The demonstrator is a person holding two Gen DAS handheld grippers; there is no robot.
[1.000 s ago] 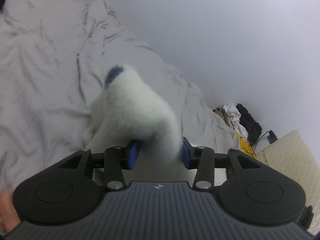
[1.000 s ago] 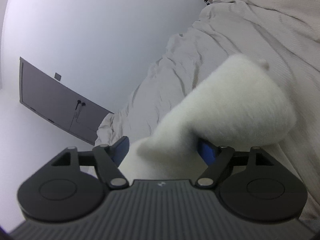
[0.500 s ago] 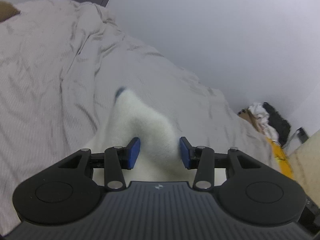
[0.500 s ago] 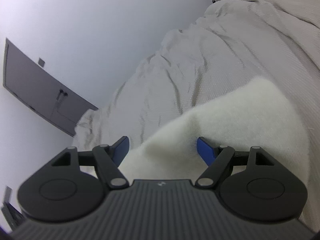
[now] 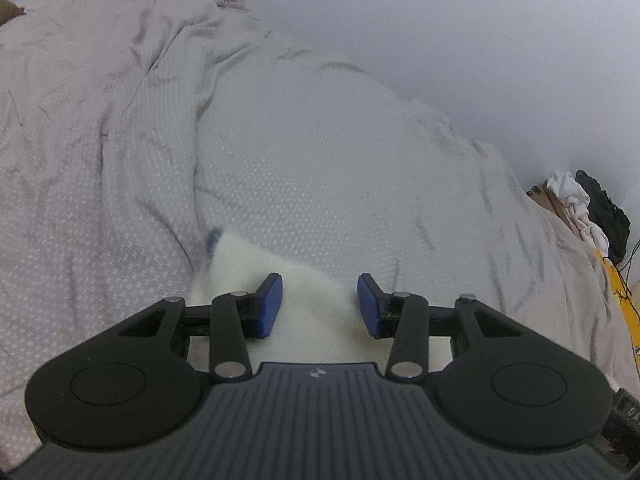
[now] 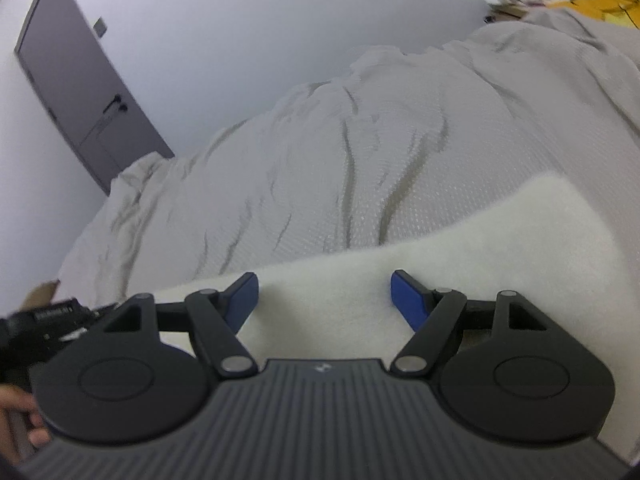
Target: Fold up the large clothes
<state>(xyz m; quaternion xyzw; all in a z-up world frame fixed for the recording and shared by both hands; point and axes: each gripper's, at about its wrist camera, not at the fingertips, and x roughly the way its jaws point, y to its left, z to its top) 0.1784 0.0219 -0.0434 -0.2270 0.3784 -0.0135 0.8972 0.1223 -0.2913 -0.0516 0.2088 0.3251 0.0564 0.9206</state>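
Note:
A fluffy white garment with a small blue trim lies flat on the grey bedspread. In the left wrist view its corner sits under and between the blue pads of my left gripper, which is open. In the right wrist view a broad flat stretch of the garment runs under my right gripper, which is open wide, its pads clear of the cloth.
The crumpled grey bedspread fills the bed up to a pale wall. A pile of white and black clothes and a yellow item lie past the bed's right end. A grey door stands at the far left.
Both grippers lowered the raised garment onto the bed and opened. The cloth, bunched between the pads a second ago, now lies flat and released.

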